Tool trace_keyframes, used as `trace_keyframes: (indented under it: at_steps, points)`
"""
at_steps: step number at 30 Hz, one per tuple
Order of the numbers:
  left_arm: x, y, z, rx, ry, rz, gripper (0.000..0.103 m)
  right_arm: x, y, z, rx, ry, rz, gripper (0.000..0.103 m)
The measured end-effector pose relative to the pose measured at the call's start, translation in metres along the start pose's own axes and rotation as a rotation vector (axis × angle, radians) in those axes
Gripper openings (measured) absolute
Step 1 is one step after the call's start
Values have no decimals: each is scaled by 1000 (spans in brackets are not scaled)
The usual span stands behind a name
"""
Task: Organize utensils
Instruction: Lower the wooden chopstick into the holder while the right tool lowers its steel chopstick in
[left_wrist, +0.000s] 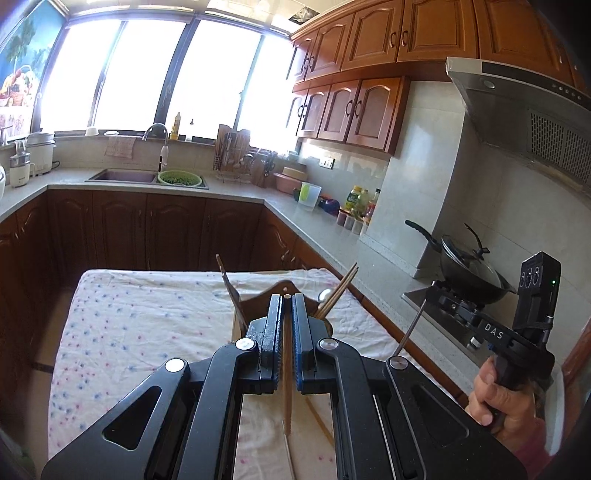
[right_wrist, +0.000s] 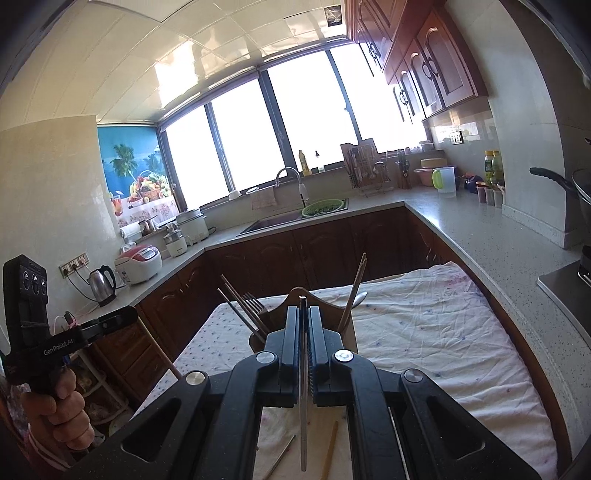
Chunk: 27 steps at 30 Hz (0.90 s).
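Note:
My left gripper (left_wrist: 287, 300) is shut on a wooden chopstick (left_wrist: 287, 398) that hangs down between its jaws. My right gripper (right_wrist: 303, 310) is shut on a thin metal chopstick (right_wrist: 303, 424); it also shows in the left wrist view (left_wrist: 410, 332). Both grippers hover just in front of a brown wooden utensil holder (left_wrist: 286, 286) on the cloth-covered table (left_wrist: 147, 314). The holder (right_wrist: 295, 293) carries wooden chopsticks (right_wrist: 354, 291), a fork (right_wrist: 255, 301) and a spoon (right_wrist: 360, 297). More chopsticks (right_wrist: 330, 454) lie on the cloth below the grippers.
A kitchen counter (left_wrist: 325, 236) runs along the right, with a wok (left_wrist: 469, 269) on the stove, bottles and a jug. A sink (left_wrist: 122, 175) with a green colander sits under the window. A kettle (right_wrist: 101, 284) and rice cookers stand on the left counter.

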<state>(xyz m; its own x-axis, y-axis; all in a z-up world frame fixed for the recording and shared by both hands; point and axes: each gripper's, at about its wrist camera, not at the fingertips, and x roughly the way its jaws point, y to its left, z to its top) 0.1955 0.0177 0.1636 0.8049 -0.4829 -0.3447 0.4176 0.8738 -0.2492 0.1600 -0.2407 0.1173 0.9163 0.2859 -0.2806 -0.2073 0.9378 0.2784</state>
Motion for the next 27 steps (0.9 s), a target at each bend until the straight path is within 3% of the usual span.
trace_keyframes:
  at_steps: [9,15,19,27]
  points:
    - [17,0,61,42,-124,37,4,30,0,47,-1,-100,-17,4]
    - [47,10,83,28,-160,82,4,57,-6,67,13,-151,-48,4]
    - [68,19,77,-4,-146,101,4,75,-15,66,29,-159,-64,4]
    - [100,27,34,-37,-80,129,4,96,-26,33,41,-149,-106,4]
